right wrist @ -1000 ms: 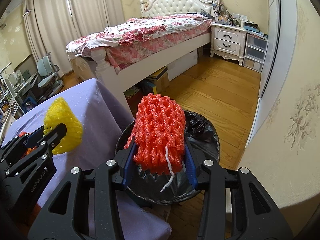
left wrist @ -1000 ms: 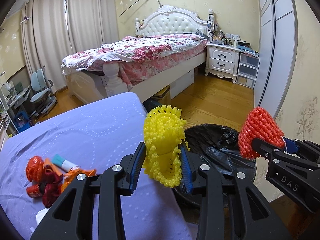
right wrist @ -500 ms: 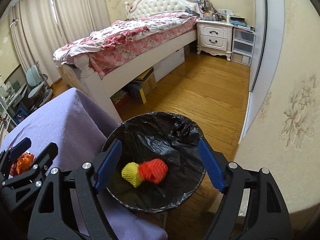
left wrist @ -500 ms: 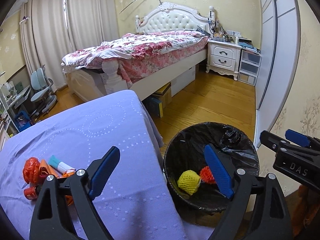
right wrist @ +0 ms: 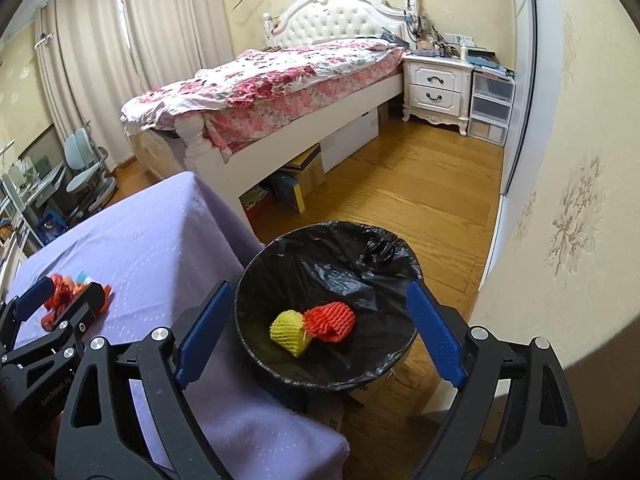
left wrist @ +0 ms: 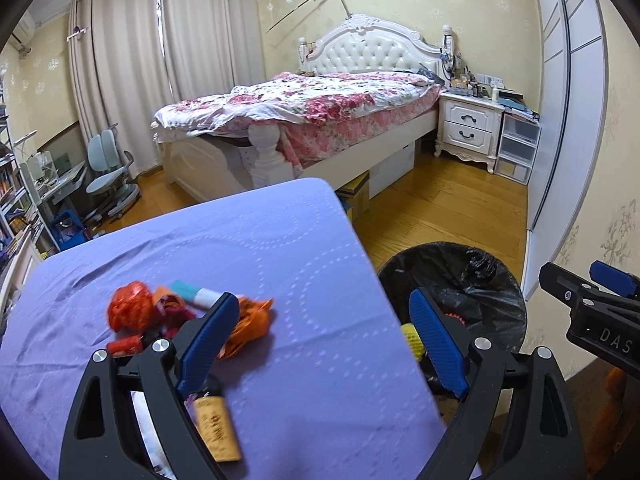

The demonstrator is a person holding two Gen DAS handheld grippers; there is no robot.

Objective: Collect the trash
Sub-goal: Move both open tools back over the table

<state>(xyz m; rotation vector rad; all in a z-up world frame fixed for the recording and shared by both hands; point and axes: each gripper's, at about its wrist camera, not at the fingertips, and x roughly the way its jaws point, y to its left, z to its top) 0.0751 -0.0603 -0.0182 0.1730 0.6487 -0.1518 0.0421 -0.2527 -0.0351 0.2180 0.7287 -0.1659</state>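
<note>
The left hand-held gripper (left wrist: 322,344) is spread wide and empty above the purple-clothed surface (left wrist: 280,264), with the pile of trash (left wrist: 180,316) beside its left finger. The right hand-held gripper (right wrist: 318,334) is likewise spread and empty over the black-lined bin (right wrist: 332,264), where the yellow foam net (right wrist: 290,332) and red foam net (right wrist: 332,320) lie touching. Beyond stand a floral bed (right wrist: 272,76) and wooden floor (right wrist: 400,200). A second ago each gripper pinched one net; the left has since swung back over the surface.
</note>
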